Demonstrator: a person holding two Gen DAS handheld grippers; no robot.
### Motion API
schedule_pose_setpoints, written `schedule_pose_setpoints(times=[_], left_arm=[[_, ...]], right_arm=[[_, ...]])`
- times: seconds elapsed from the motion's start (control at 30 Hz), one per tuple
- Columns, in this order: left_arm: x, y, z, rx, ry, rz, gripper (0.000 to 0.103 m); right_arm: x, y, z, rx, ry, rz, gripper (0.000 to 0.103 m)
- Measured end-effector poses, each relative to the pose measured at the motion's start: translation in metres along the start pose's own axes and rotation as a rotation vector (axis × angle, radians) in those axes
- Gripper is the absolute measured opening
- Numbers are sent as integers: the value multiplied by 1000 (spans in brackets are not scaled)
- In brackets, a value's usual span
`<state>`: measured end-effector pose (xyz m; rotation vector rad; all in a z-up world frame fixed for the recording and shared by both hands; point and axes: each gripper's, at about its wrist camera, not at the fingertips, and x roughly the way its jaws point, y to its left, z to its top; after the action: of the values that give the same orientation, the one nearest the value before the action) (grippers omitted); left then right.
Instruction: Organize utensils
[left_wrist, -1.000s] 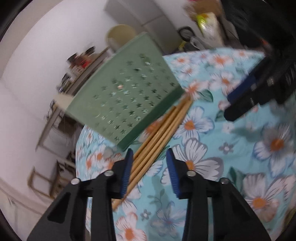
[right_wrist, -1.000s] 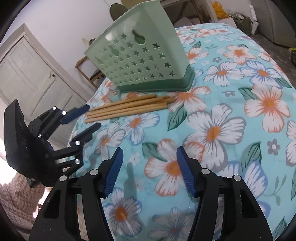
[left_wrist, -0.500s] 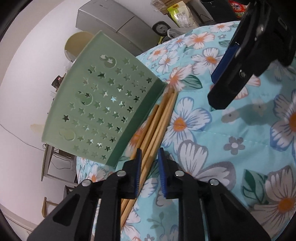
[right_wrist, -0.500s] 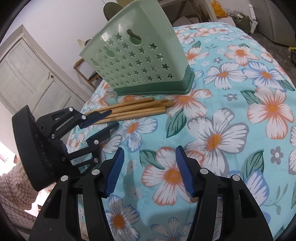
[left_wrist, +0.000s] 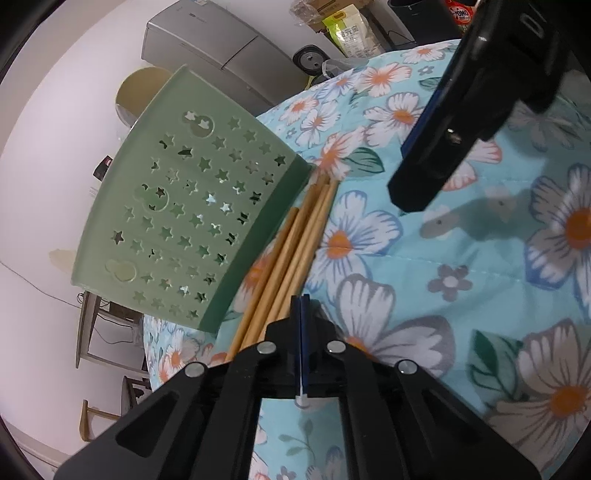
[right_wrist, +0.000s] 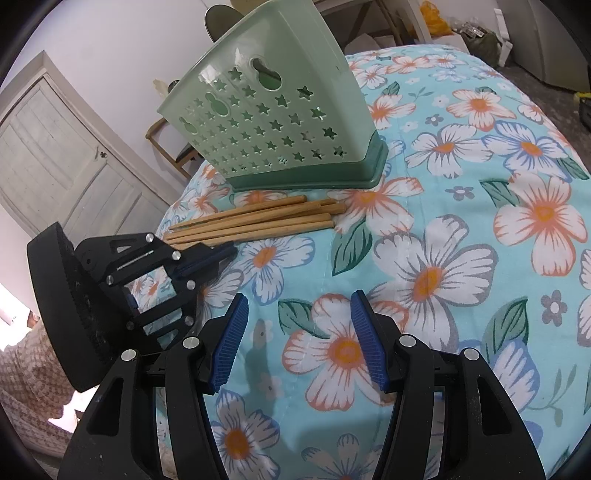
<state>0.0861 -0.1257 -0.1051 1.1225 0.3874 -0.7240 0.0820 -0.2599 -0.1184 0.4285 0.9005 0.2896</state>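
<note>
A green star-punched utensil holder (left_wrist: 192, 221) (right_wrist: 273, 122) stands on the floral tablecloth (right_wrist: 480, 229). Several wooden chopsticks (left_wrist: 295, 243) (right_wrist: 258, 221) lie side by side along its base. My left gripper (left_wrist: 301, 301) (right_wrist: 225, 253) sits at their near ends. Its blue pads are pressed together, and the rightmost chopstick runs into the closed tips. The other chopsticks pass under its left finger. My right gripper (right_wrist: 297, 332) hovers open over the cloth, nothing between its pads, a short way in front of the chopsticks. One of its fingers (left_wrist: 436, 162) shows in the left wrist view.
The round table's edge drops off just behind the holder and beside the left gripper. Beyond it are a grey fridge (left_wrist: 221, 48), food packets (left_wrist: 351, 29), a white door (right_wrist: 55, 147) and a wooden chair (right_wrist: 166, 140).
The left gripper sank onto the chopsticks' near ends, rolled a little, and its jaws went from wide apart to shut. The right gripper kept still and open.
</note>
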Motion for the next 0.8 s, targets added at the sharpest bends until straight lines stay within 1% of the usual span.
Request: schedule_pose_setpoints(times=[0.03,0.1,0.2,0.27,0.37,0.57,0.8], left_arm=[[-2,-1,0,-2,1,-10,0],[-5,-2,0,-5,1,-6,0],[-6,-1,2,-5,4,36,4],[-4,1,3,-1,5,44,4],[3,0,3,37,16,63,7],[11,-3,3,100,28,79,10],[14,-2,5,128,43,74,16]], right_arm=[[0,0,0,0,0,0,55],[0,0,0,0,0,0,55],[0,0,0,1,0,1,55],[0,0,0,2,0,1,55],[0,-1,0,5,0,4,55],[-1,-1,0,6,2,4,55],[-1,-1,0,5,1,4,55]])
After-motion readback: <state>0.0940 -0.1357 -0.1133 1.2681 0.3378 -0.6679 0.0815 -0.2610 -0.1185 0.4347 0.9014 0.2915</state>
